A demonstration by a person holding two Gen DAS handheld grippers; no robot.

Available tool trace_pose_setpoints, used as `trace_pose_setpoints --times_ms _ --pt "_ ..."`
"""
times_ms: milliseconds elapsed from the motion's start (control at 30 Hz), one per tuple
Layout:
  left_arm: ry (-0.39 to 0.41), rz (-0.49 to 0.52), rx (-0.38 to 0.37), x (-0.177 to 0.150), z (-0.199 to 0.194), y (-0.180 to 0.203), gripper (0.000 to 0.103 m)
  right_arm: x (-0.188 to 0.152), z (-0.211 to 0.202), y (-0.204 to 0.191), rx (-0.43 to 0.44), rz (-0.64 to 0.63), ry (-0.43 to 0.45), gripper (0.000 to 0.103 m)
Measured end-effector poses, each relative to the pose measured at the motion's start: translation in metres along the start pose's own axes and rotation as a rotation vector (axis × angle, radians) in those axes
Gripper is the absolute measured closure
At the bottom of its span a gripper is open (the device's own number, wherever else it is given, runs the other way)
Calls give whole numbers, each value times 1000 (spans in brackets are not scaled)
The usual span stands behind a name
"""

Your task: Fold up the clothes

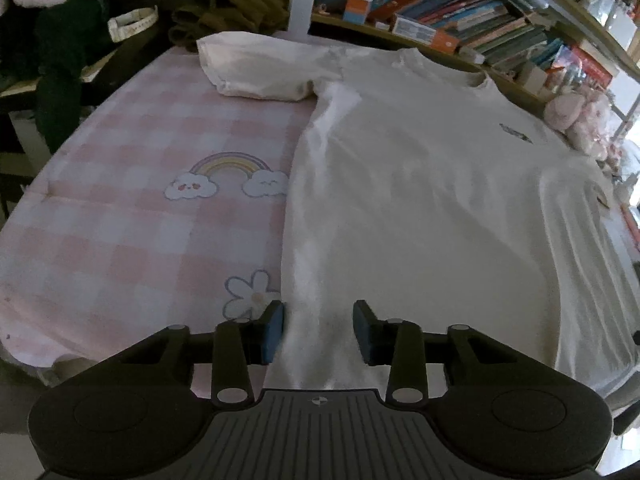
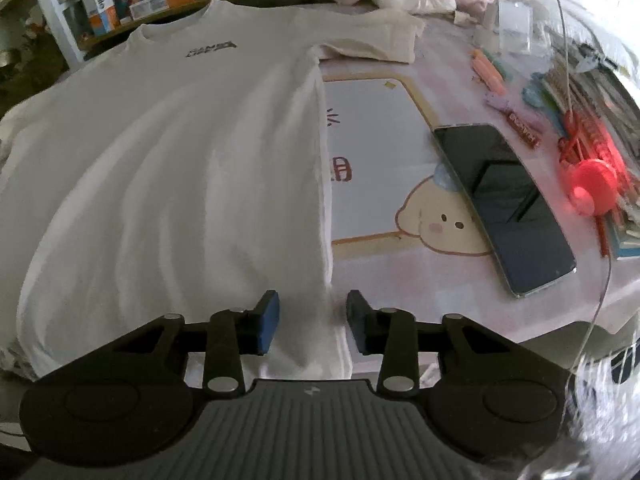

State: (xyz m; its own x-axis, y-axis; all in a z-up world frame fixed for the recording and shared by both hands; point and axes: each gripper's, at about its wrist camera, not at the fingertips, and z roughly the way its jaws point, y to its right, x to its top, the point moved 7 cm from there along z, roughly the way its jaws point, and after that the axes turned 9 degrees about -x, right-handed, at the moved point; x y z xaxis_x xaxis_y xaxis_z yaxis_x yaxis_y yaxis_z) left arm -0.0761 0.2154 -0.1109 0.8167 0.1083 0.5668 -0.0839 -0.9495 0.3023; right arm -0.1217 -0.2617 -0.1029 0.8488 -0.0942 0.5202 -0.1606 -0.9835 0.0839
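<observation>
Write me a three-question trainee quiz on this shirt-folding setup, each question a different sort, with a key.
1. True or false: the white T-shirt lies spread flat with both sleeves out.
2. Multiple choice: where does the left gripper stand? A) shut on a sleeve; B) open, straddling the shirt's side edge near the hem; C) open over the phone.
3. Fill in: on the right wrist view, the dark object lying on the mat beside the shirt is a ____.

Key
1. True; one sleeve shows on the left wrist view, the other on the right.
2. B; the right gripper stands likewise at the opposite edge.
3. Phone.
</observation>
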Motion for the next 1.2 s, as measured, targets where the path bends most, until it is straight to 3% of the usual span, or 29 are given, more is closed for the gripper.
trace_pose_setpoints --times_ms 33,67,200,333,467,1200 --pt "-2 3 -5 -1 0 1 99 -1 -1 -3 5 -12 4 87" --pt "3 0 -2 0 0 -1 99 -2 -2 -6 11 -24 7 96" --pt "20 -10 13 3 -2 -9 100 -3 -7 -10 -2 -50 24 98" --pt "38 -20 28 6 -4 -17 100 3 -5 10 -45 32 37 98" --pt "19 36 28 3 -3 -8 99 0 2 7 -79 -3 20 98" --pt "-24 62 -40 -9 -9 -4 98 -7 -5 13 -117 0 -27 97"
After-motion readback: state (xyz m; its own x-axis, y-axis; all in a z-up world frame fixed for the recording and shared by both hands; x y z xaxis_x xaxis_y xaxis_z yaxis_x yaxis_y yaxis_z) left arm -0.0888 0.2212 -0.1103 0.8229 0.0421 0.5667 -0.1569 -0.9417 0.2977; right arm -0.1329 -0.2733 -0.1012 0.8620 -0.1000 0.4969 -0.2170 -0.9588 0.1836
